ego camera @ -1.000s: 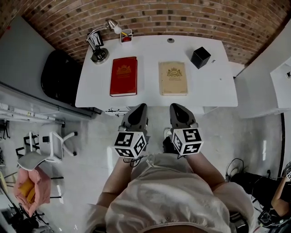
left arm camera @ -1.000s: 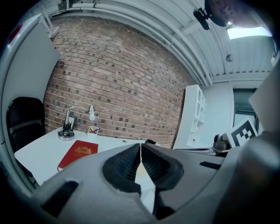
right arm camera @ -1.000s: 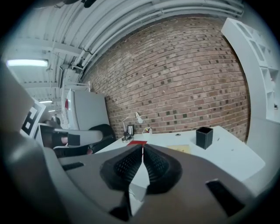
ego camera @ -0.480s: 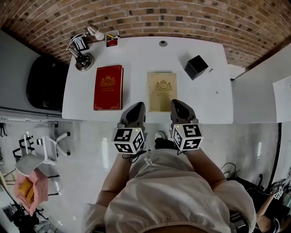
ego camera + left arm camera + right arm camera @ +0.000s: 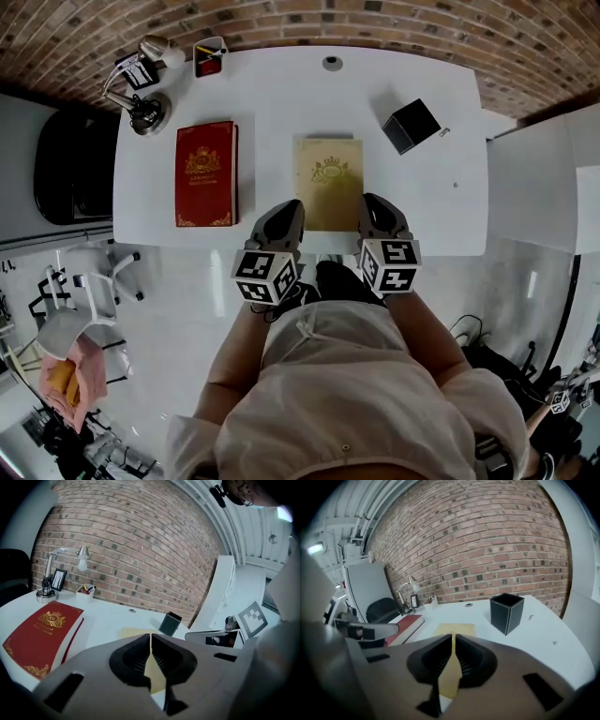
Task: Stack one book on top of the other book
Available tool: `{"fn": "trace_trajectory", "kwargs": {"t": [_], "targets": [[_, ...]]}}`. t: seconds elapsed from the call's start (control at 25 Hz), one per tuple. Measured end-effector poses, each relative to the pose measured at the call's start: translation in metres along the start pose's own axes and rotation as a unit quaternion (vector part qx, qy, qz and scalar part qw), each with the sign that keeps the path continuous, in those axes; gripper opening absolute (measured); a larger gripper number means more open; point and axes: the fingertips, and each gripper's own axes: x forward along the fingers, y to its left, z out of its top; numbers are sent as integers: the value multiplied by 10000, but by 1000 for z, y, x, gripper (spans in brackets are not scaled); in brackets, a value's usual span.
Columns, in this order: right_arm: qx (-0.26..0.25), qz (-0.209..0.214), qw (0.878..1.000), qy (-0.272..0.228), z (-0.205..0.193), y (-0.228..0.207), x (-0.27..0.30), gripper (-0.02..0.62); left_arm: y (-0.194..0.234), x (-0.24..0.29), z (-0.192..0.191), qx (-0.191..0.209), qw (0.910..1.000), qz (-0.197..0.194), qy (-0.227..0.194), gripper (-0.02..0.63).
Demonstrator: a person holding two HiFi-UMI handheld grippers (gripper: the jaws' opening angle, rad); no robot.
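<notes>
Two books lie flat on the white table (image 5: 281,103): a red book (image 5: 206,173) (image 5: 44,630) on the left and a tan book (image 5: 328,178) (image 5: 454,629) in the middle. My left gripper (image 5: 289,206) (image 5: 150,637) is shut and empty, its tip over the table's front edge just left of the tan book's near corner. My right gripper (image 5: 372,200) (image 5: 453,637) is also shut and empty, at the tan book's near right corner. Whether either tip touches the book cannot be told. The marker cubes hang over the floor.
A black open box (image 5: 411,125) (image 5: 506,612) stands at the back right. A desk lamp (image 5: 141,84), a small photo frame and a pen holder (image 5: 209,56) crowd the back left corner. A black chair (image 5: 70,164) sits left of the table, a brick wall behind.
Both grippers have come forward and down from over the floor to the table's front edge, now flanking the tan book's near end. Both stayed shut. The books have not moved.
</notes>
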Motion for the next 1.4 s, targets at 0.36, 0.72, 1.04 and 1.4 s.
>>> {"fn": "trace_trajectory", "kwargs": {"t": [0.36,0.72,1.04,1.4], "targets": [[499,315,9956,734,-40,-8,44,217,27,45,-47,-408,9958,84,819,249],[766,405,9907,1051,-64,-17,69,254,49,70,-87,-969,9835,40,1528,285],[861,454,9887,1141,-69,-12,71,249,44,74,-92,-1320,9745,-198,1802,282],[1024,392,9870,1175,-63,-12,69,231,39,74,-88,-1255,9748,-186,1833,270]]}}
